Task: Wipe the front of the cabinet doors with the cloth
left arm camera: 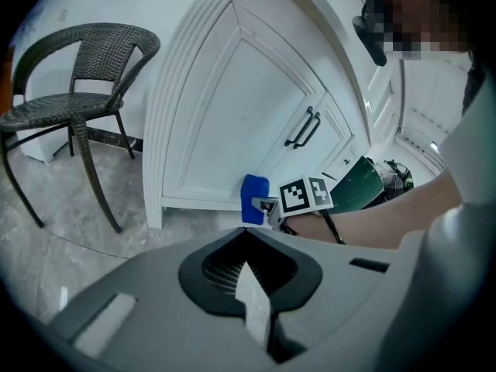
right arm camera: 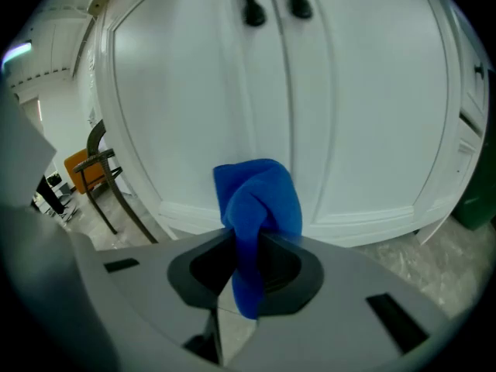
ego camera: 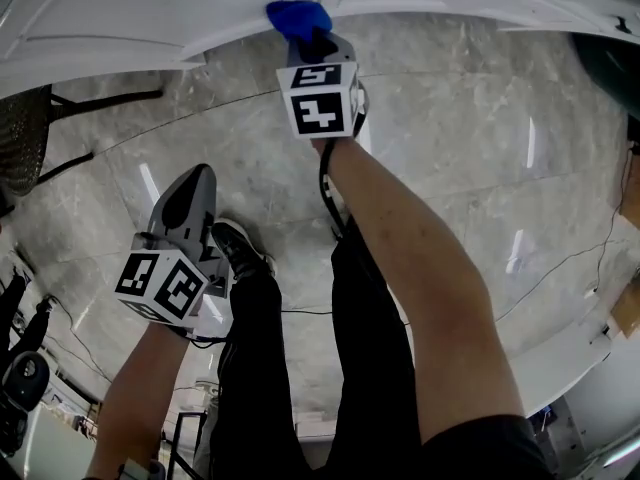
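Observation:
My right gripper (ego camera: 310,36) is shut on a bunched blue cloth (ego camera: 298,16) held low against the white cabinet doors (ego camera: 150,18). In the right gripper view the cloth (right arm camera: 260,200) pokes out of the jaws of the gripper (right arm camera: 252,242) and sits on the lower part of the doors (right arm camera: 349,115), just below the two dark handles (right arm camera: 252,10). The left gripper (ego camera: 195,183) hangs back over the floor, well away from the cabinet, shut and holding nothing. From the left gripper view I see the cloth (left arm camera: 254,198) at the base of the door (left arm camera: 240,115).
A dark wicker chair (left arm camera: 77,91) stands left of the cabinet. A dark green object (left arm camera: 364,183) lies on the floor to the right. The person's legs and a black shoe (ego camera: 240,248) are below, with a thin cable (ego camera: 560,263) across the marble floor.

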Demonstrator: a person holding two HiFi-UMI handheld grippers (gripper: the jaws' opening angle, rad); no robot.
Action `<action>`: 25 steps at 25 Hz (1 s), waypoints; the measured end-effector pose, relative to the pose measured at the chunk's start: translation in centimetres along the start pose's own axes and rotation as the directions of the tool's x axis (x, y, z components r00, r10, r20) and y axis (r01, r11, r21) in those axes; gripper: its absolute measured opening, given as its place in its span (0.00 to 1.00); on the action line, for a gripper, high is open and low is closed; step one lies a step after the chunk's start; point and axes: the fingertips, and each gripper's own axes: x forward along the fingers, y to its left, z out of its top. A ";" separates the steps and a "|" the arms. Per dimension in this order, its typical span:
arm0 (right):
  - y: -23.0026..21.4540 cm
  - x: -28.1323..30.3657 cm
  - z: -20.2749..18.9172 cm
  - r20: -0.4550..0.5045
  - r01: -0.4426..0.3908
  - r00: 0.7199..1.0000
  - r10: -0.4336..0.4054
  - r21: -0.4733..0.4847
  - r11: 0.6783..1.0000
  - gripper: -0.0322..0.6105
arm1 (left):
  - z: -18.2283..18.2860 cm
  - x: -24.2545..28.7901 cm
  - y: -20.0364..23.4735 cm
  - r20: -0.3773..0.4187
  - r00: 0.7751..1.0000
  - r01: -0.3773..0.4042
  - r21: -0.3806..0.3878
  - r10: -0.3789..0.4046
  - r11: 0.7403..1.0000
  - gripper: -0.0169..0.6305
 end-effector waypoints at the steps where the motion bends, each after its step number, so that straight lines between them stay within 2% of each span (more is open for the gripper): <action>1: 1.9 0.2 -0.6 -0.013 -0.024 1.000 0.024 -0.007 1.000 0.14 | 0.0 -0.5 0.5 0.002 1.000 -0.005 -0.005 0.005 1.000 0.03; 5: 10.8 2.0 -1.8 -0.031 -0.145 0.989 0.143 -0.065 0.987 0.14 | 0.6 -2.4 2.3 0.024 1.000 -0.015 -0.024 0.016 1.000 0.03; 10: 20.7 5.1 -1.2 -0.043 -0.255 0.967 0.252 -0.061 0.965 0.14 | 0.8 -5.9 5.3 0.060 0.998 -0.013 -0.065 0.017 0.998 0.02; 14: 26.3 7.7 -1.3 -0.119 -0.342 0.939 0.322 -0.238 0.909 0.14 | -0.3 -8.9 8.4 0.087 0.992 -0.080 -0.118 0.090 0.990 0.03; 16: 26.0 9.1 -1.0 -0.134 -0.330 0.943 0.303 -0.282 0.901 0.14 | -0.5 -9.8 9.5 0.102 0.989 -0.097 -0.121 0.110 0.988 0.03; 21: 20.6 10.3 -0.8 -0.163 -0.270 0.957 0.239 -0.205 0.941 0.14 | -0.8 -10.1 10.2 0.107 0.985 -0.115 -0.160 0.133 0.980 0.03; 25: 16.3 9.6 -1.2 -0.173 -0.264 0.959 0.227 -0.241 0.934 0.14 | 0.2 -7.4 8.4 0.100 0.989 -0.098 -0.149 0.113 0.984 0.02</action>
